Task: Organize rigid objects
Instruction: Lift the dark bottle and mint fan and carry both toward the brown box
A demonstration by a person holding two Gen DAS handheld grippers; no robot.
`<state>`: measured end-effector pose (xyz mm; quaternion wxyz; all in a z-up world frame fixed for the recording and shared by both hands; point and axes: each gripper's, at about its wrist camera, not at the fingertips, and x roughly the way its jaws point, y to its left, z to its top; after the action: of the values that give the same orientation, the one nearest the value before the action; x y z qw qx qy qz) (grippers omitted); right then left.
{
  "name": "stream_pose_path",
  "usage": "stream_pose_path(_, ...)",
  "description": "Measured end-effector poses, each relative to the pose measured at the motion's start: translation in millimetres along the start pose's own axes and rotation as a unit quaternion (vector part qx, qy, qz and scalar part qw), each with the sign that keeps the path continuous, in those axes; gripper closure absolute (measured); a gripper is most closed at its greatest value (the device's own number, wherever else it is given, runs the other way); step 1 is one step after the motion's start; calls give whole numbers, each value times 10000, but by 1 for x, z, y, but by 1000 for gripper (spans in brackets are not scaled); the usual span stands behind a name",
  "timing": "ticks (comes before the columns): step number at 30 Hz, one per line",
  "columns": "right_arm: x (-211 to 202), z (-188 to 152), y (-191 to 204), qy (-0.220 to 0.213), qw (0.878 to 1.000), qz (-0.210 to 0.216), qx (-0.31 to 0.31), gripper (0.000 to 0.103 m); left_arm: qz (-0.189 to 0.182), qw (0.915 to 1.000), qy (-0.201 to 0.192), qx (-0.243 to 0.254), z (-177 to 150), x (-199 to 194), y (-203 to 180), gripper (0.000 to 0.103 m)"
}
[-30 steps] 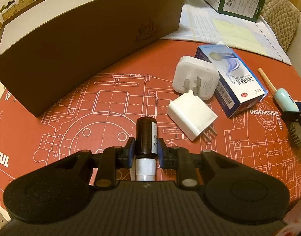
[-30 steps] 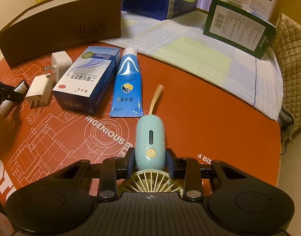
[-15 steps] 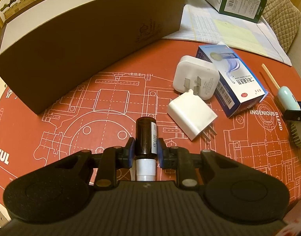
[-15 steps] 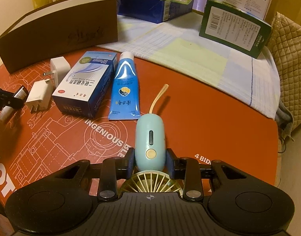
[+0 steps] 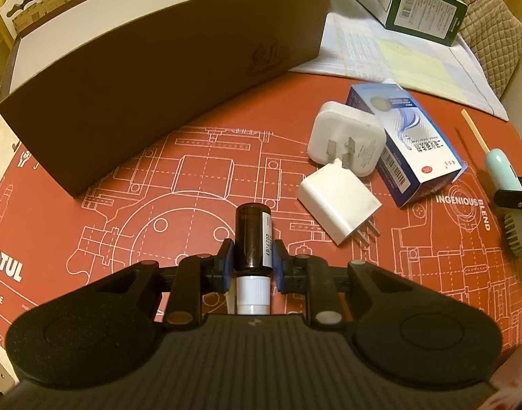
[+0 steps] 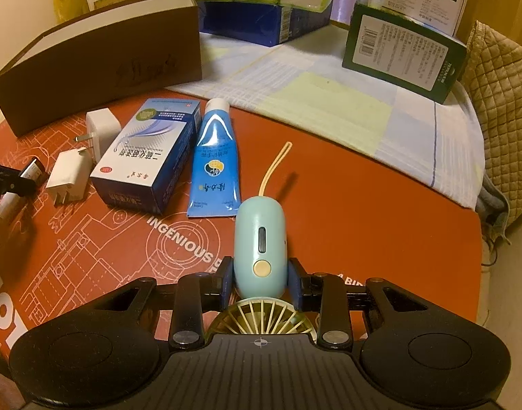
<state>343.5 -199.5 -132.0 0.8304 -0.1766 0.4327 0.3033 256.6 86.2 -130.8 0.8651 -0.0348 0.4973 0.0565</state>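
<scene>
The left claw (image 5: 252, 259) is clamping a dark brown bottle (image 5: 252, 235), its base jutting forward over the red worktop (image 5: 124, 205) and its white cap pointing back. The right claw (image 6: 260, 282) is gripping a pale blue hand fan (image 6: 260, 242) by its handle, the fan head lying behind the pads.

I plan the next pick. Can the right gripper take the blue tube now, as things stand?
Probably not yet. The right gripper is shut on the handheld fan, so it has no free jaws. The path itself looks free: the blue tube lies flat on the red mat, just ahead, with nothing on top.
</scene>
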Motion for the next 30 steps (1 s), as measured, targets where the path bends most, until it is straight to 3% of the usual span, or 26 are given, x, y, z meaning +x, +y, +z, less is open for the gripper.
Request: stream_pose_path(30, -15, 15, -3, -380, 9991, 31, 161, 73, -68, 9996, -269, -28, 16, -16, -3, 84)
